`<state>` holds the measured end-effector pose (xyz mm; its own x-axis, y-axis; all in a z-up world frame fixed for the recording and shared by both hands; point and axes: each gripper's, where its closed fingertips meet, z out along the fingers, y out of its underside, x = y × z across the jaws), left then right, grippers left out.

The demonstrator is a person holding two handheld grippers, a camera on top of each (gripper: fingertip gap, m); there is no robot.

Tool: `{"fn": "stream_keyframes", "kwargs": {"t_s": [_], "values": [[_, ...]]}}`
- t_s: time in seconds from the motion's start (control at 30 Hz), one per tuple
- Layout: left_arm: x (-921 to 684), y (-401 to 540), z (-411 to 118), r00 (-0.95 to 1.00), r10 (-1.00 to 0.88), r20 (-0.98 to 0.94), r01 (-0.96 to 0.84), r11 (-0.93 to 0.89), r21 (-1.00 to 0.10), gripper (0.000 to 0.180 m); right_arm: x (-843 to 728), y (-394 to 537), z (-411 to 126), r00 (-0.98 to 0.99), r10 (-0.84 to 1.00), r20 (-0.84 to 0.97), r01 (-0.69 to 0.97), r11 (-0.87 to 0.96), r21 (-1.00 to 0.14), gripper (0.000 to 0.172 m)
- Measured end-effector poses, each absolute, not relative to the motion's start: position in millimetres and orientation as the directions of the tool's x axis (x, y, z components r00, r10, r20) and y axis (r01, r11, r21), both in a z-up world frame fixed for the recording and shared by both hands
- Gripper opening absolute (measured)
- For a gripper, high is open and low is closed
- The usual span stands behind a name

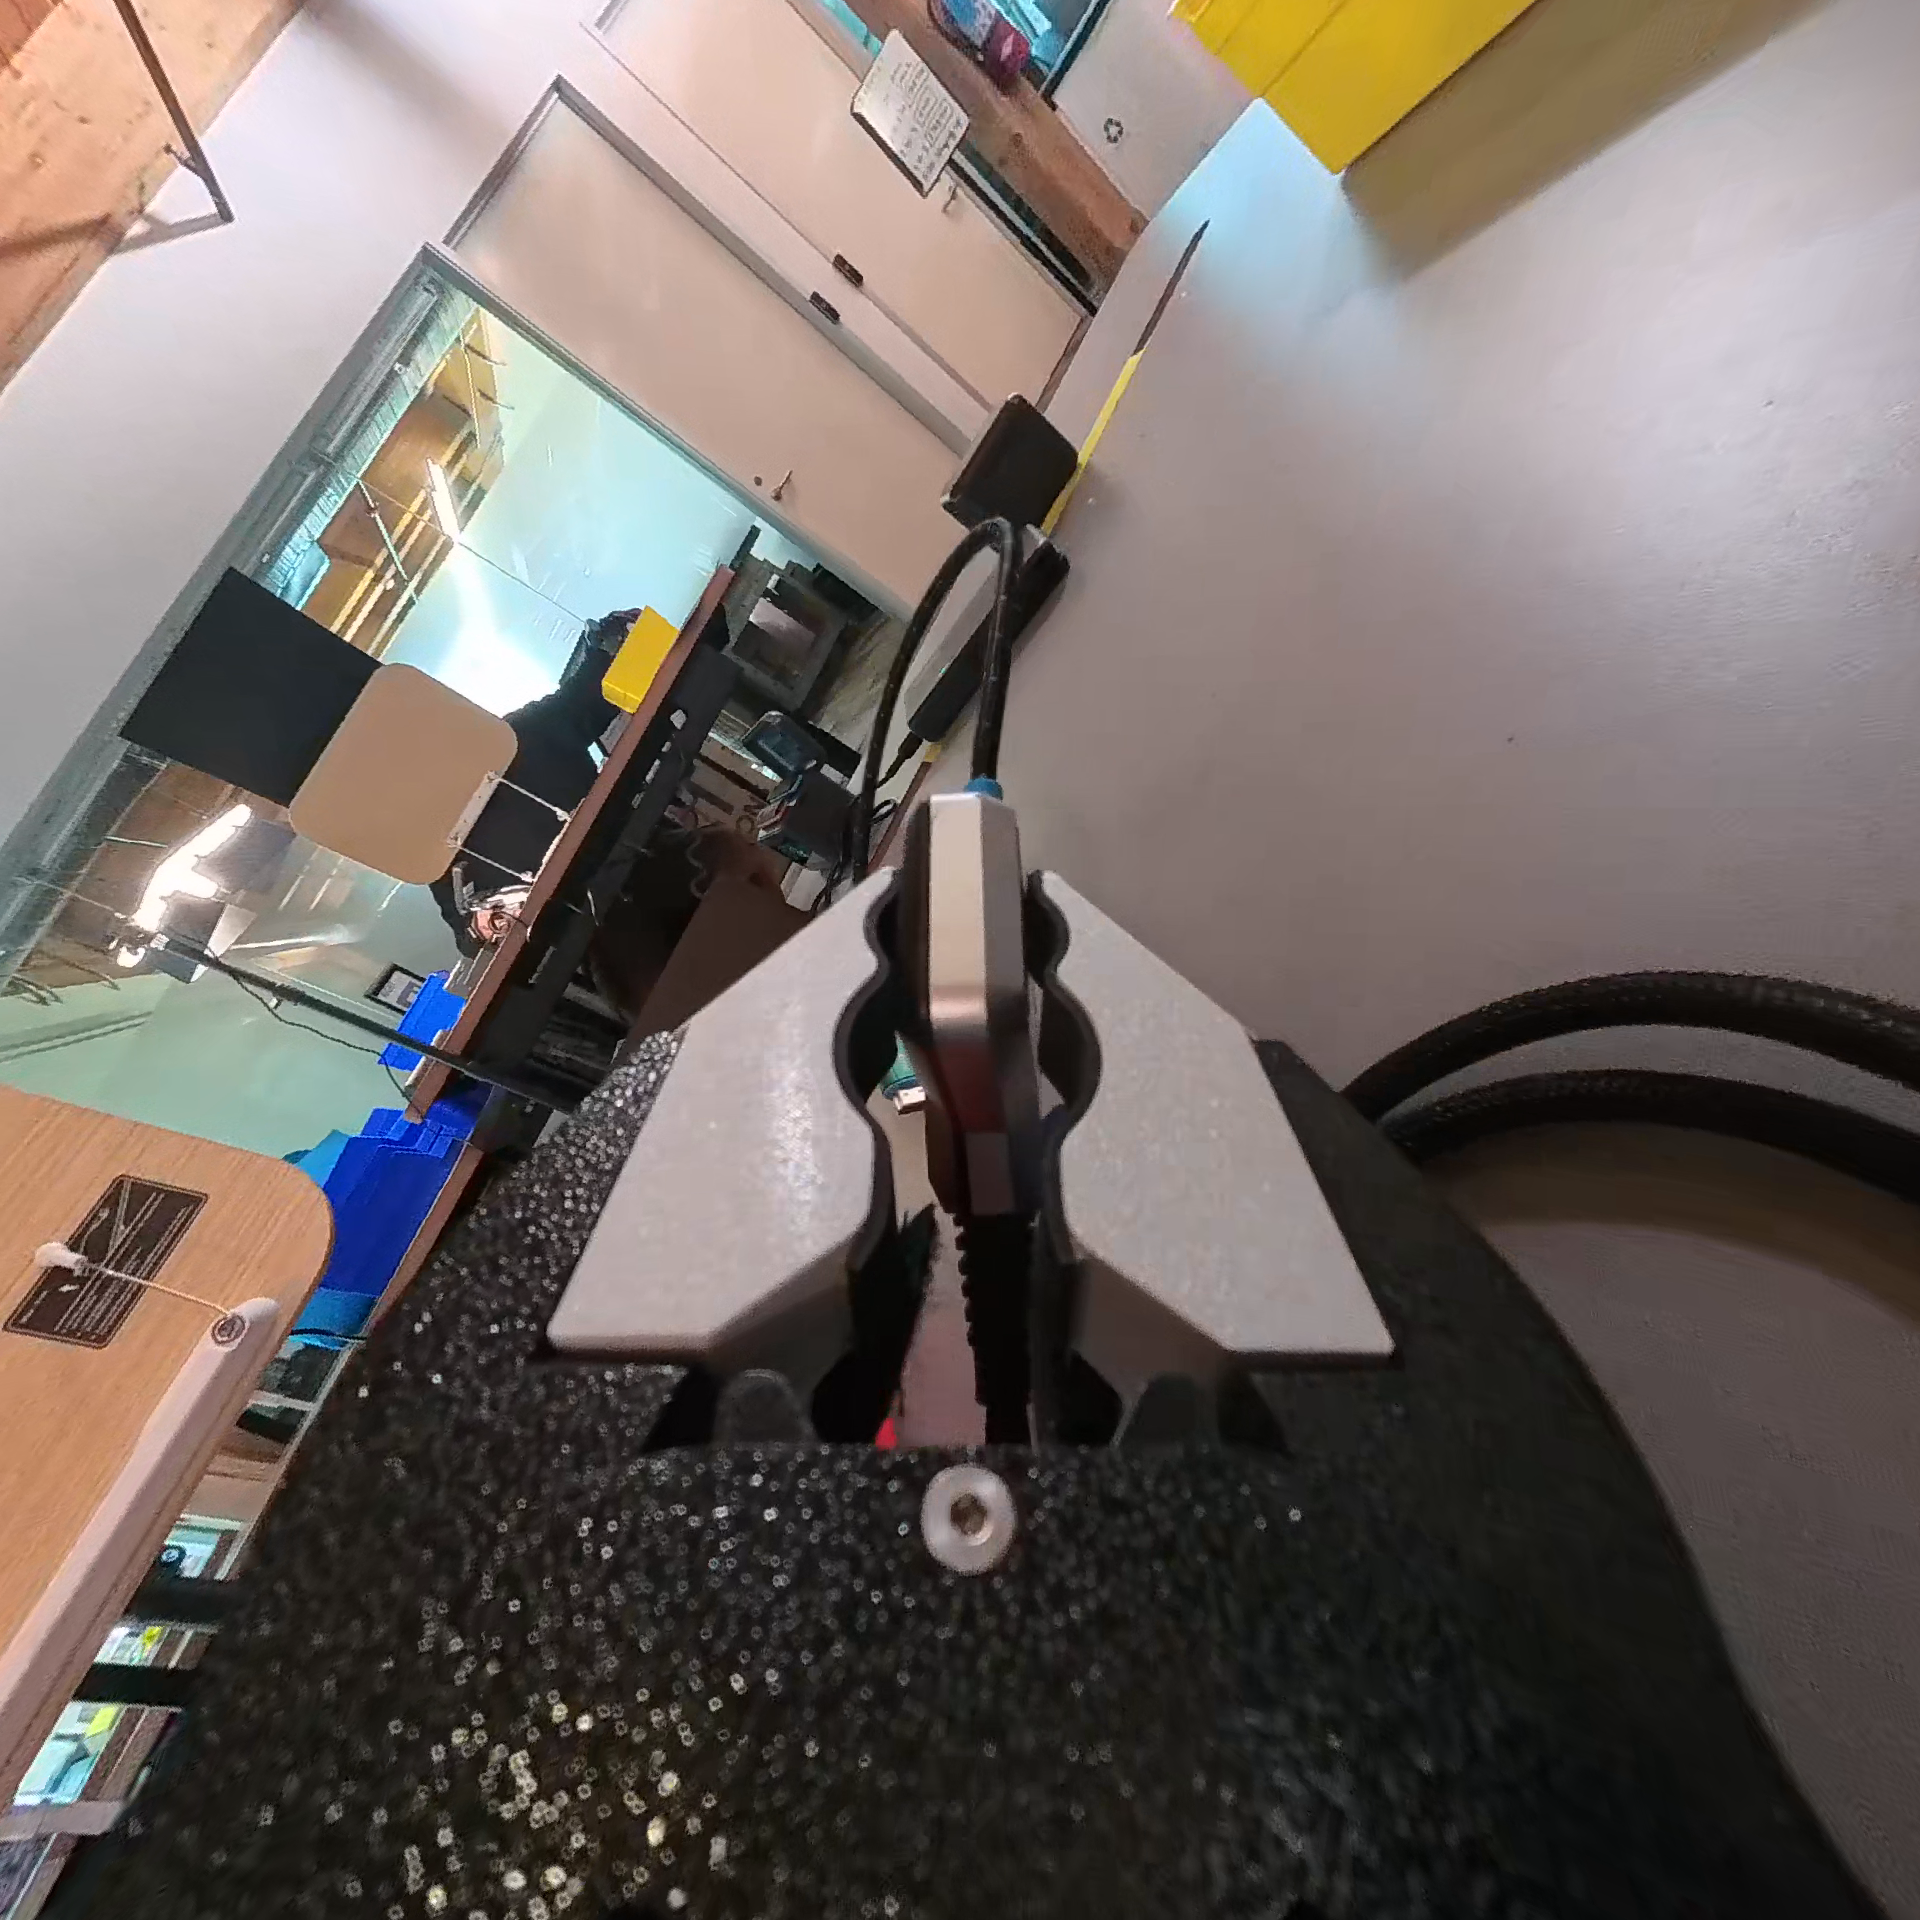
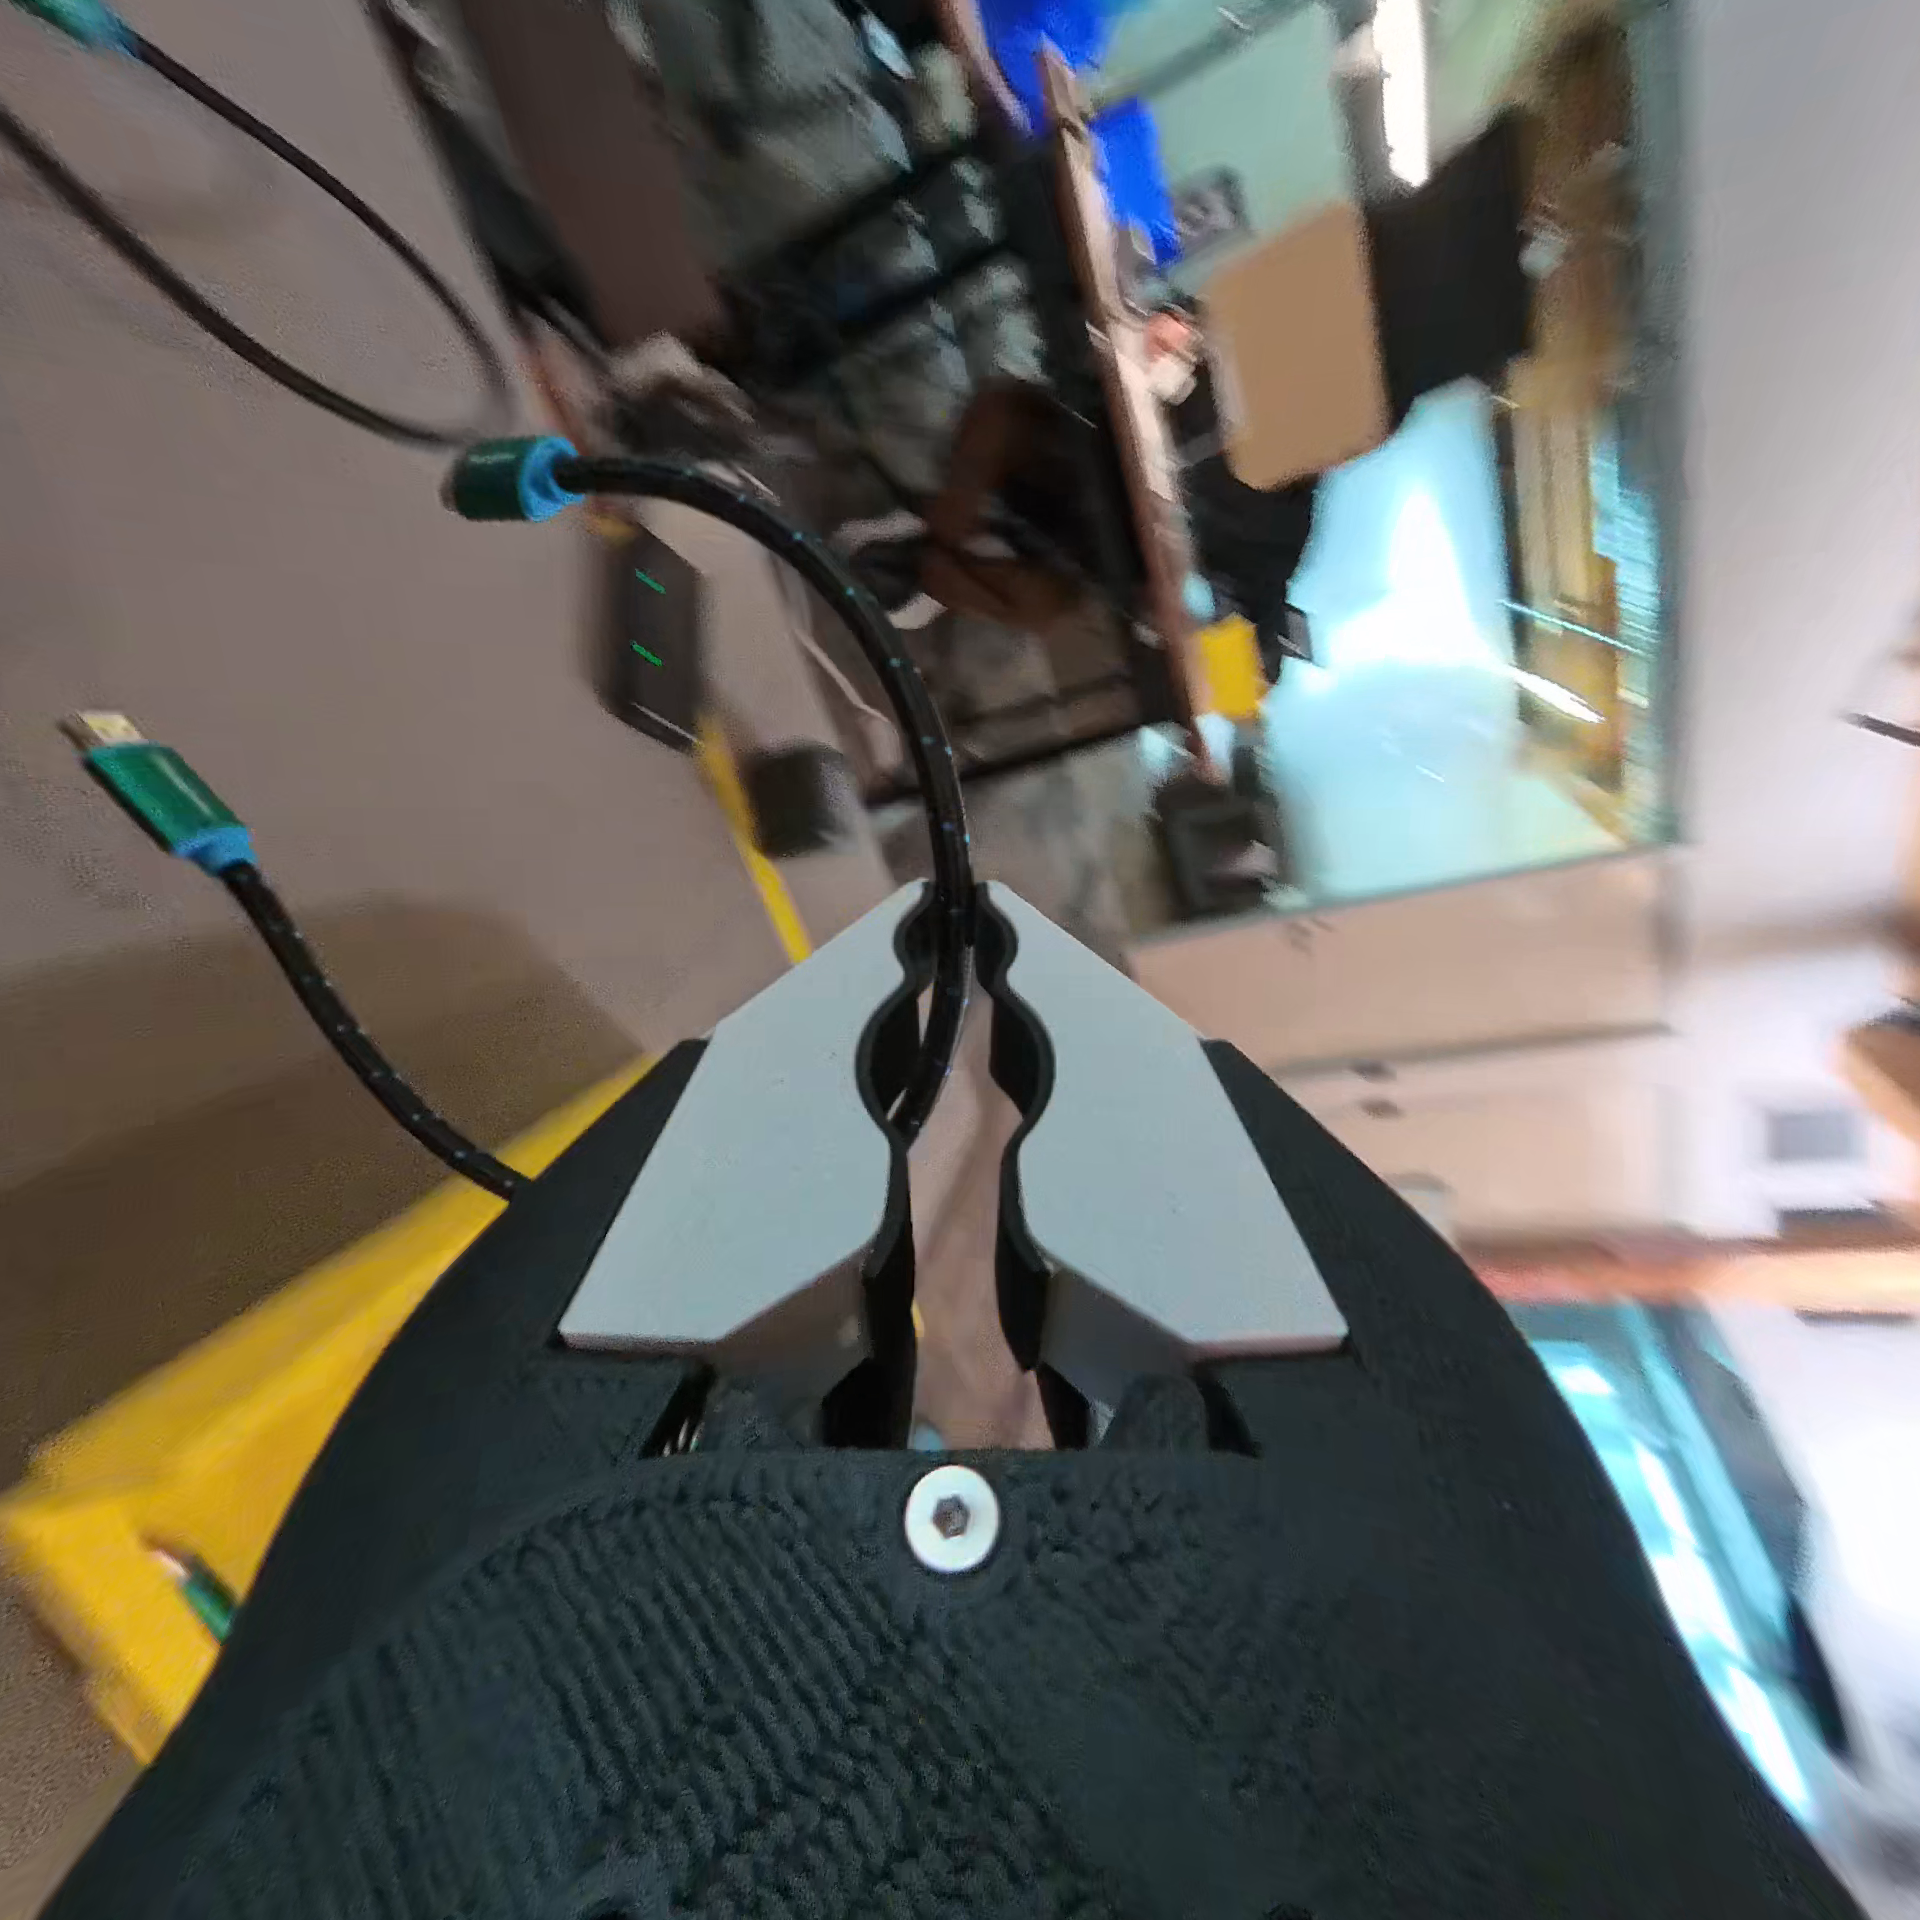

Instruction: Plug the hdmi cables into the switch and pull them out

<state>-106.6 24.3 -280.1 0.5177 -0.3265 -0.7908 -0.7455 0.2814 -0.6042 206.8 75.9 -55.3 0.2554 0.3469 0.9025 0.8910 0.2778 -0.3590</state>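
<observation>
Two grippers are working over one pale table [image 1: 1507,623]. Left gripper [image 1: 966,904] is clamping one flat silver switch [image 1: 971,966] on edge, both pads pressing its broad faces; the switch is sticking out past the fingertips, with a blue-collared cable end at its far tip and a green plug [image 1: 902,1099] showing at its near left side. Right gripper [image 2: 951,899] is pinching one black braided cable [image 2: 914,707] at the very fingertips, jaws nearly together; the cable is arcing up and left to its green plug with a blue collar [image 2: 509,478], hanging above the table. Plugs countable in the right wrist view: four, namely the held one, one lying loose on the table [image 2: 166,784], one at the top left corner [image 2: 88,21], and one partly hidden at the yellow bin [image 2: 203,1600]. Two thick black cables [image 1: 1662,1049] are curving along the left gripper's right side. Two dark boxes [image 1: 1013,457] are sitting at the table's far edge beside a yellow strip [image 1: 1101,426], with one grey adapter [image 1: 940,686] near them. Yellow bins: one by the right gripper [image 2: 260,1382], one at the far corner [image 1: 1351,73]. Open table is lying to the right of the switch; the far edge is crowded. The right wrist view is blurred.
</observation>
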Motion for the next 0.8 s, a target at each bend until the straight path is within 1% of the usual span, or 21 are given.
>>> {"fn": "stream_keyframes", "kwargs": {"t_s": [0.07,0.13,0.23,0.3,0.37,0.5,0.63,0.67,0.7,0.73,0.8], "values": [[-106,24,-281,0.509,-0.328,-0.796,-0.751,0.282,-0.597,0.02,256,73,-36,0.257,0.26,0.931,0.931,0.191,-0.31,0.004],[-104,24,-283,0.496,-0.327,-0.805,-0.76,0.285,-0.584,0.02,301,73,-31,0.25,0.226,0.942,0.957,0.089,-0.275,0.004],[-100,23,-286,0.464,-0.328,-0.823,-0.778,0.293,-0.556,0.02,357,79,-42,0.212,0.205,0.955,0.977,-0.047,-0.207,0.004],[-96,22,-290,0.433,-0.338,-0.836,-0.789,0.305,-0.533,0.02,380,87,-57,0.228,0.22,0.949,0.973,-0.093,-0.212,0.004],[-92,20,-292,0.4,-0.335,-0.853,-0.804,0.319,-0.502,0.021,391,97,-78,0.201,0.252,0.947,0.978,-0.1,-0.181,0.005],[-87,18,-295,0.346,-0.316,-0.884,-0.828,0.339,-0.446,0.021,387,109,-123,0.142,0.358,0.923,0.99,-0.055,-0.13,0.004],[-87,18,-298,0.334,-0.323,-0.885,-0.834,0.336,-0.438,0.021,383,114,-160,0.125,0.479,0.869,0.992,-0.055,-0.112,0.004],[-87,18,-298,0.336,-0.325,-0.884,-0.833,0.335,-0.44,0.021,384,115,-167,0.134,0.505,0.853,0.991,-0.07,-0.114,0.007],[-87,19,-298,0.338,-0.327,-0.883,-0.832,0.334,-0.442,0.021,387,116,-171,0.15,0.519,0.841,0.988,-0.102,-0.113,0.016],[-87,19,-299,0.339,-0.33,-0.881,-0.832,0.333,-0.444,0.021,391,117,-172,0.17,0.516,0.839,0.983,-0.15,-0.107,0.029],[-86,20,-300,0.337,-0.335,-0.88,-0.833,0.33,-0.444,0.021,393,118,-158,0.161,0.451,0.878,0.975,-0.21,-0.071,0.047]]}}
